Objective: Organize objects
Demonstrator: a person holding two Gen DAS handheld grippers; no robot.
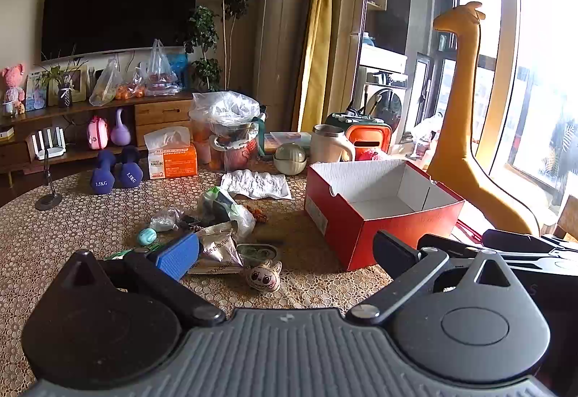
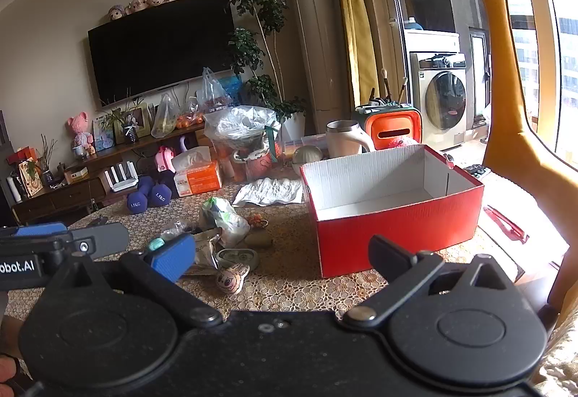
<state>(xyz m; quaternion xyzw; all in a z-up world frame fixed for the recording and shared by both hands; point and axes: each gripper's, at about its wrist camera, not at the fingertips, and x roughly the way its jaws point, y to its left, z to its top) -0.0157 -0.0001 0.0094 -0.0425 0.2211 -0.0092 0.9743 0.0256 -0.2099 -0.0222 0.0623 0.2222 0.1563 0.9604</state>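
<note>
An open red box (image 1: 379, 216) with a white empty inside stands on the table at the right; it also shows in the right wrist view (image 2: 393, 212). A pile of small objects lies left of it: a silver foil packet (image 1: 220, 252), a white toy with a drawn face (image 1: 263, 276) (image 2: 231, 279), a teal egg-shaped item (image 1: 147, 236), a crumpled plastic bag (image 1: 224, 209) (image 2: 224, 216). My left gripper (image 1: 285, 256) is open and empty, low over the table before the pile. My right gripper (image 2: 281, 258) is open and empty, between the pile and the box.
Two blue dumbbells (image 1: 115, 171), an orange tissue box (image 1: 173, 160), a bagged bucket (image 1: 227, 129), a white mug (image 1: 330, 144) and an orange container (image 1: 368, 138) stand at the table's far side. A crumpled paper (image 1: 258, 184) lies mid-table. A yellow giraffe (image 1: 466, 129) stands right.
</note>
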